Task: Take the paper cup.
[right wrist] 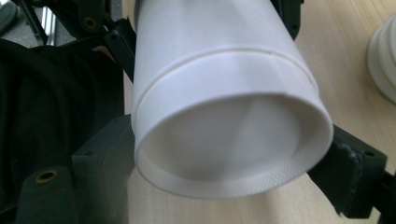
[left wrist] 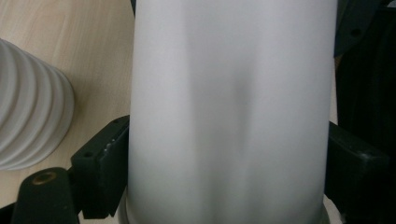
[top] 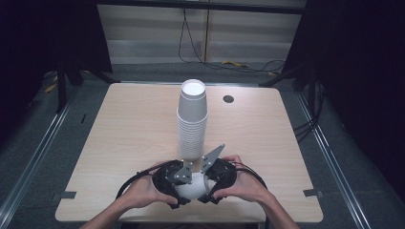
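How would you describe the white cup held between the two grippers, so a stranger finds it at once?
Start at the tall stack of white cups in the middle of the wooden table. Just in front of it, toward the person, two hands hold one cup between them. Unlike the stacked cups, it lies sideways and alone.

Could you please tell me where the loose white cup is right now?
In the high view the white cup lies near the table's front edge, between both grippers, just in front of the cup stack.

Smooth matt white paper cup (right wrist: 219, 93) between matt black plastic fingers (right wrist: 100, 172); pale wood-grain desk (top: 133, 129) beyond, ribbed paper cup stack (top: 192, 119) beside.
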Motion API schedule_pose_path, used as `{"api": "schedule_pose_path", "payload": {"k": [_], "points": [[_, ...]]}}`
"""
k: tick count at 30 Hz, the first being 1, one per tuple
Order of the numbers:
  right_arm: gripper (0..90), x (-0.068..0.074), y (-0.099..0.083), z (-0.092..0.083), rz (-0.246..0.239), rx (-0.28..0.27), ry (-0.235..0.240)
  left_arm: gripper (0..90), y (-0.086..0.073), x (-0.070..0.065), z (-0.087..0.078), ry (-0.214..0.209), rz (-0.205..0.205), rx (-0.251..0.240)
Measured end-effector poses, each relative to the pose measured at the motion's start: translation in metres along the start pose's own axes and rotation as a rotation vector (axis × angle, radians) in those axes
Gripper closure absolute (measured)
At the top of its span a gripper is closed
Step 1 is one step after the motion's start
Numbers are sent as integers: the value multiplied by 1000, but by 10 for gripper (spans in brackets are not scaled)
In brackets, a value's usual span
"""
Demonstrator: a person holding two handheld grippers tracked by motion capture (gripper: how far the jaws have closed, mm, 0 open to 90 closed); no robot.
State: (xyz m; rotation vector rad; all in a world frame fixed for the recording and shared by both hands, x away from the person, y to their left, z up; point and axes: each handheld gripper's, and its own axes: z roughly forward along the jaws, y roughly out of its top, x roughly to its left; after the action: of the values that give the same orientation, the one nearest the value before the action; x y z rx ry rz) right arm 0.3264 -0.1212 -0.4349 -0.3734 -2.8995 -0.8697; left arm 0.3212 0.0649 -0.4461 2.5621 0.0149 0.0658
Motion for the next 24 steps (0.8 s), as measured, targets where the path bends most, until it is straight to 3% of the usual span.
{"api": "schedule_pose_path", "payload": {"k": [6, 15, 16, 24], "points": [[166, 3, 4, 0, -27, 7, -4, 147, 1, 1, -3, 9, -7, -9], [166, 5, 6, 3, -22, 10, 14, 147, 3, -5, 2, 1, 23, 4], [172, 5, 6, 4, -26, 9, 20, 147, 3, -5, 2, -18, 28, 3], [226, 6, 5, 7, -18, 13, 31, 147, 3, -6, 2, -16, 41, 4]]}}
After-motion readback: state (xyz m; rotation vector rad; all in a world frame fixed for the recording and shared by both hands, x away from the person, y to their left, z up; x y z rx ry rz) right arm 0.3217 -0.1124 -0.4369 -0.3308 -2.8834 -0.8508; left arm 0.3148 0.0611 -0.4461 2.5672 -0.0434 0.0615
